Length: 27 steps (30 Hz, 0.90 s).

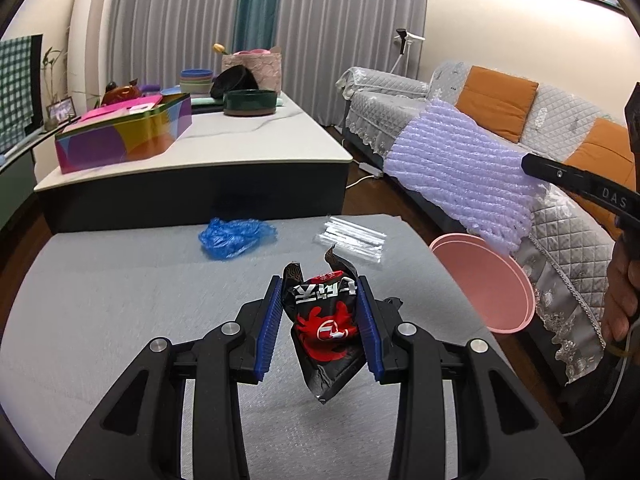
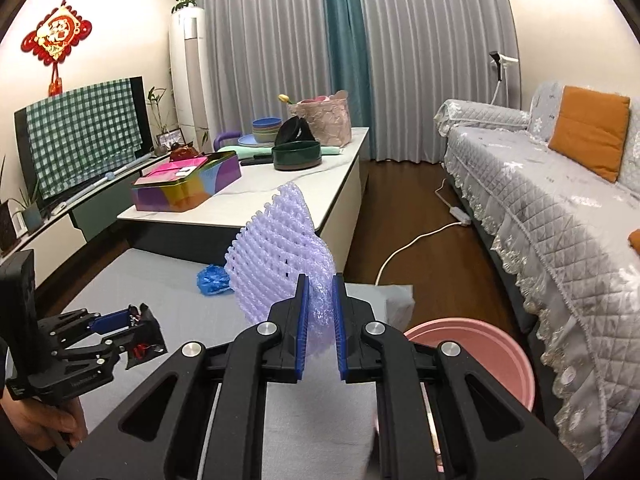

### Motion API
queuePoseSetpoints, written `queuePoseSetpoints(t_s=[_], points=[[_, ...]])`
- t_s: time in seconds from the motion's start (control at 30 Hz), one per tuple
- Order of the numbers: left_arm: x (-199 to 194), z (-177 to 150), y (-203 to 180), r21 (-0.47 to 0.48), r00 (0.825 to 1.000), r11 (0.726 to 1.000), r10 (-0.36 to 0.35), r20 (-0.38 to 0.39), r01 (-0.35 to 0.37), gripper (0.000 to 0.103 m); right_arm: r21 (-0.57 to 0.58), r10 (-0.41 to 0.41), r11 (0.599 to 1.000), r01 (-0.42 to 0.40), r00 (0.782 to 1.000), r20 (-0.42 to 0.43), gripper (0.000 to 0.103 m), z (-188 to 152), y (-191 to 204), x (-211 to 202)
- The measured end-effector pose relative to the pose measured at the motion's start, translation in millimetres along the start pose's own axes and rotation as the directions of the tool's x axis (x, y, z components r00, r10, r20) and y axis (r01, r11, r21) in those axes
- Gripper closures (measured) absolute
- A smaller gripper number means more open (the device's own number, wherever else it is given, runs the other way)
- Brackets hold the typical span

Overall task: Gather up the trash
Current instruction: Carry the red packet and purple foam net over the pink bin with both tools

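- My left gripper point(image 1: 320, 320) is clamped on a black-and-red snack wrapper point(image 1: 326, 320), held above the grey mat point(image 1: 100, 300).
- My right gripper point(image 2: 320, 332) pinches a purple foam net point(image 2: 276, 252), lifted above the mat's right edge.
- A pink bin point(image 2: 492, 356) stands just beside that edge.
- A blue plastic bag point(image 1: 236, 236) and clear straws point(image 1: 352, 238) lie near the far edge.

I'm in a home living room: quilted sofa point(image 2: 560, 208) with orange cushions point(image 2: 588, 136), covered television point(image 2: 84, 136), floor-length curtains point(image 2: 420, 52), coffee table point(image 2: 260, 200), red knot ornament point(image 2: 56, 36) on wall.
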<state>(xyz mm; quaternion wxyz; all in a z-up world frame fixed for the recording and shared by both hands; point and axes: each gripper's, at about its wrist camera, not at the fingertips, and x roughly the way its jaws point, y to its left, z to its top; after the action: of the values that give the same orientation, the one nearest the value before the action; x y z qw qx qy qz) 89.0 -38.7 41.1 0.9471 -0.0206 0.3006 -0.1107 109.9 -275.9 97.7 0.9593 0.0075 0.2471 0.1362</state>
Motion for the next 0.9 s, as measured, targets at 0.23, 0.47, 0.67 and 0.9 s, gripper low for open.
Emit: queuePoseSetpoints(t_s=[0.23,0.47,0.67,0.9], points=[[1.9,-3.0,-8.3,0.017,1.0,1.0,-0.004,-0.008,0.004,0.067,0.026,-0.025,0.999,0.024,0.999,0.034,0.091,-6.2,-21.7,-12.6],[8.8,-5.3,-19.3,0.031,1.0,1.0,-0.002,-0.02,0.003,0.067,0.083,-0.093,0.992,0.09,0.995,0.035,0.091,-18.4,-53.3,-16.2],[17.7,-2.2,-39.0,0.055,0.999,0.998,-0.016,-0.029,0.018,0.067,0.133,-0.142,0.982,0.135,0.989,0.047,0.091,-18.4,-81.2,-23.8],[25.4,7.6,-67.1,0.075,0.999,0.996,-0.048,-0.018,0.05,0.067,0.154,-0.203,0.969,0.196,0.978,0.036,0.091,-22.4,-105.8,-29.8]])
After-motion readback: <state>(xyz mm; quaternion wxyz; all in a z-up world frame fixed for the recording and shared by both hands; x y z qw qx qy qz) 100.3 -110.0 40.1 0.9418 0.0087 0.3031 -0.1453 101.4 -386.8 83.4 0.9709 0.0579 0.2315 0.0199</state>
